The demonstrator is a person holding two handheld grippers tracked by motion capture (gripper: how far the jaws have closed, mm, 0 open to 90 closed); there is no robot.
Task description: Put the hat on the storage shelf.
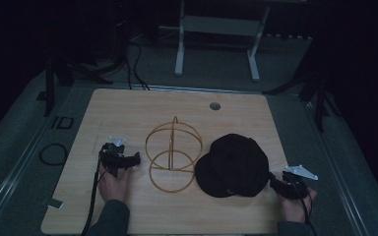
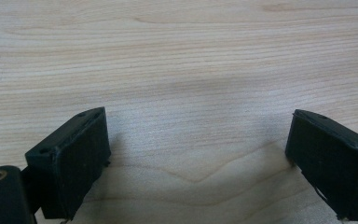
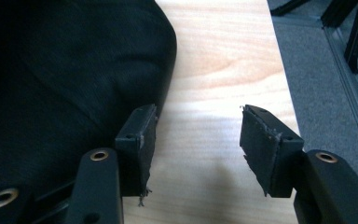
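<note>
While the black hat [image 1: 233,166] lay on the bench [image 1: 123,108] just right of the gold wire stand [image 1: 173,153], the right tool [image 3: 196,140] sat beside its brim, jaws apart; the left tool [image 2: 198,154] rested empty, jaws wide.

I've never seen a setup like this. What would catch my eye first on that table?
Probably the gold wire stand of crossed hoops, upright at the middle of the wooden table, and the black cap lying just right of it. A person's hands hold an open claw at each side: the left claw over bare wood, the right claw at the cap's edge.
</note>
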